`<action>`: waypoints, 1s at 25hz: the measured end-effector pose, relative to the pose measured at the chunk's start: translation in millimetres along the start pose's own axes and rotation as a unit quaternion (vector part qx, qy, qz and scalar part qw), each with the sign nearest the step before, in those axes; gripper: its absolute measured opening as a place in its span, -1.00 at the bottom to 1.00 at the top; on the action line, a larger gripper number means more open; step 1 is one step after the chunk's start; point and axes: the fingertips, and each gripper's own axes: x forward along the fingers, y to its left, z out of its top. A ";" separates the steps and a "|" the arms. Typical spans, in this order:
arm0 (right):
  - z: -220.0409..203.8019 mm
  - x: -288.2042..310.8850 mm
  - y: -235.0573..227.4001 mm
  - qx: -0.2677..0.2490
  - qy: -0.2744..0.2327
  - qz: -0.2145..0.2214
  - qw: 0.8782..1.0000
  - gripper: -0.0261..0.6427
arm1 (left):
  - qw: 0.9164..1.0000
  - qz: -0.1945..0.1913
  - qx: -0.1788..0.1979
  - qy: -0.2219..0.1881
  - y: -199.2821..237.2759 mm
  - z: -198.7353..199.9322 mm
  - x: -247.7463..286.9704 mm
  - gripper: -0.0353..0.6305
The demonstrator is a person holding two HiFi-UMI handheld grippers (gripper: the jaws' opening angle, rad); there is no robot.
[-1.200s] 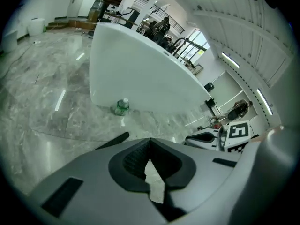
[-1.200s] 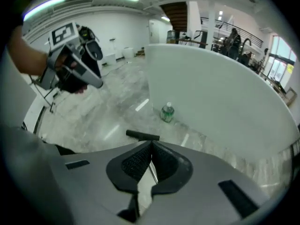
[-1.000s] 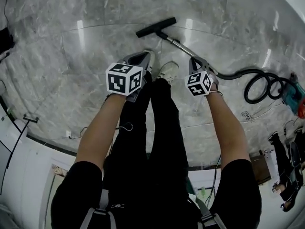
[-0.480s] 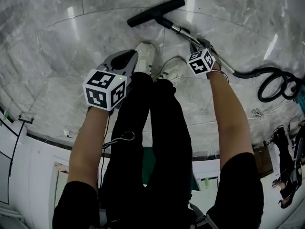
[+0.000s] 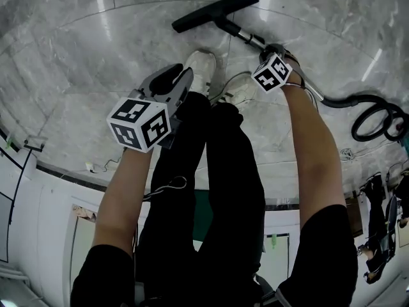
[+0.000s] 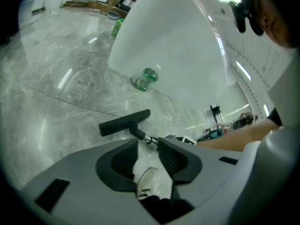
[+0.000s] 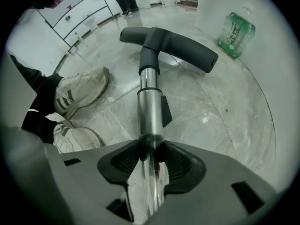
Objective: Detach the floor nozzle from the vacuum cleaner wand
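Note:
The dark floor nozzle lies flat on the marble floor, joined to the shiny metal wand. My right gripper points straight down over the wand a short way behind the nozzle. Its jaws are opening, and the wand runs between the pads. My left gripper hovers above the person's left shoe, short of the nozzle. Its jaws are opening a little, with nothing between them.
The person's white shoes stand just beside the wand. A black hose curls away on the right. A green bottle lies on the floor beyond the nozzle, near a white curved wall.
Both grippers have sunk toward the floor. The right one has come down over the wand near the nozzle; the left one has dropped beside the left shoe.

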 end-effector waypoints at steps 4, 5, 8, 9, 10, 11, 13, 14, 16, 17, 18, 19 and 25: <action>23.2 -47.7 10.8 0.000 -0.048 0.024 0.999 -0.41 | 0.996 -0.043 -0.077 -0.027 -20.9 18.3 6.3 -0.23; 29.5 -61.6 13.1 0.003 -0.060 0.030 0.998 -0.41 | 0.995 -0.046 -0.081 -0.031 -25.6 20.8 8.5 -0.20; 49.1 -107.2 24.6 0.008 -0.099 0.055 0.994 -0.41 | 0.995 -0.051 -0.078 -0.035 -38.7 23.4 15.8 -0.19; 55.7 -122.8 30.1 0.006 -0.114 0.066 0.991 -0.41 | 0.995 -0.050 -0.074 -0.036 -41.5 23.4 17.4 -0.18; 62.0 -138.3 36.0 0.005 -0.130 0.076 0.989 -0.41 | 0.995 -0.049 -0.073 -0.039 -43.4 23.8 17.7 -0.18; 67.7 -153.3 42.0 0.005 -0.144 0.087 0.986 -0.41 | 0.995 -0.050 -0.078 -0.046 -44.5 25.3 16.4 -0.18; 77.4 -179.6 52.8 0.004 -0.170 0.110 0.979 -0.41 | 0.990 -0.061 -0.105 -0.069 -45.3 33.0 10.4 -0.17; 81.0 -190.2 56.9 0.004 -0.180 0.122 0.976 -0.41 | 0.986 -0.070 -0.123 -0.084 -45.5 38.5 6.9 -0.17; 84.5 -206.9 62.6 0.004 -0.195 0.152 0.969 -0.41 | 0.975 -0.099 -0.164 -0.116 -47.2 49.1 0.4 -0.17; 84.6 -214.4 64.9 0.001 -0.200 0.171 0.965 -0.41 | 0.969 -0.116 -0.178 -0.129 -49.1 53.4 -2.2 -0.16; 84.3 -222.1 67.2 -0.004 -0.204 0.191 0.960 -0.41 | 0.965 -0.129 -0.182 -0.138 -51.5 56.8 -4.4 -0.16; 83.8 -230.3 70.4 -0.013 -0.208 0.213 0.955 -0.41 | 0.963 -0.139 -0.179 -0.145 -54.0 59.9 -6.7 -0.16; 83.0 -276.4 101.9 -0.036 -0.213 0.344 0.914 -0.43 | 0.956 -0.199 -0.138 -0.166 -79.1 70.3 -29.0 -0.18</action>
